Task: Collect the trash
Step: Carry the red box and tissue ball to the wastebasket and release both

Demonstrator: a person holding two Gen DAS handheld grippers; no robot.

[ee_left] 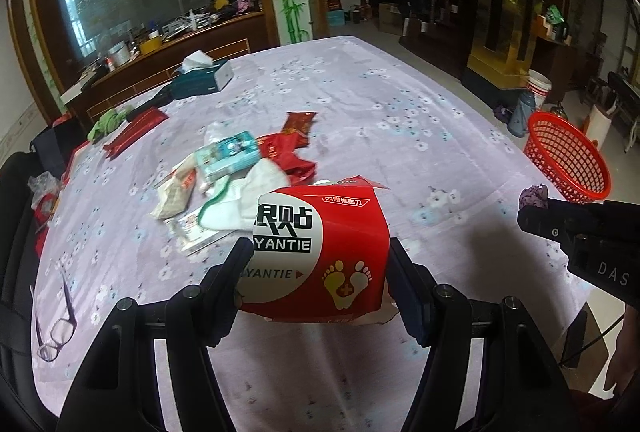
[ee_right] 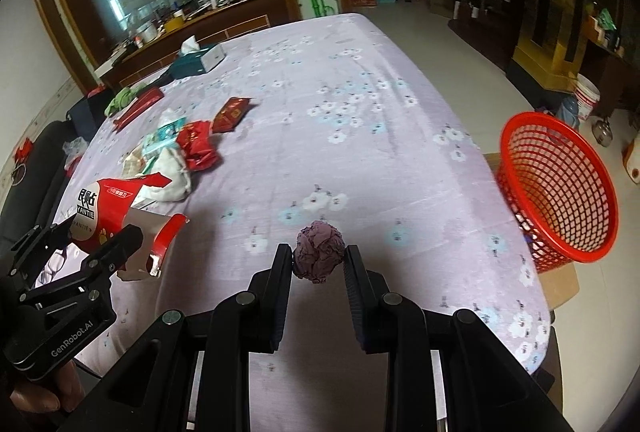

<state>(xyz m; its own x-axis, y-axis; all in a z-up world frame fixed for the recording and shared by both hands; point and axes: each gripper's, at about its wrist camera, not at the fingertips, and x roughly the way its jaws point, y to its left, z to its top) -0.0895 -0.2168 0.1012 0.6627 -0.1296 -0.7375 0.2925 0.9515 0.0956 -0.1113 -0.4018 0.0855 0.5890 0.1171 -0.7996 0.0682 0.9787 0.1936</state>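
My left gripper (ee_left: 320, 256) is shut on a torn red and white box (ee_left: 320, 248) printed with foot shapes, held above the lilac flowered tablecloth (ee_left: 360, 103). From the right wrist view the same box (ee_right: 116, 207) shows at the lower left in the left gripper (ee_right: 100, 244). My right gripper (ee_right: 318, 256) is shut on a crumpled purple paper ball (ee_right: 319, 251), which also shows at the right gripper's tip (ee_left: 534, 196) in the left wrist view. A red mesh basket (ee_right: 556, 187) stands off the table's right edge, also seen as the basket (ee_left: 568, 155).
A pile of wrappers, a light blue pack (ee_left: 228, 153), white cloth (ee_left: 244, 199) and red packets (ee_right: 200, 143) lies mid-table. A tissue box (ee_left: 206, 71) sits at the far left. Glasses (ee_left: 56, 328) lie near the left edge. A bucket (ee_left: 538, 87) stands on the floor beyond.
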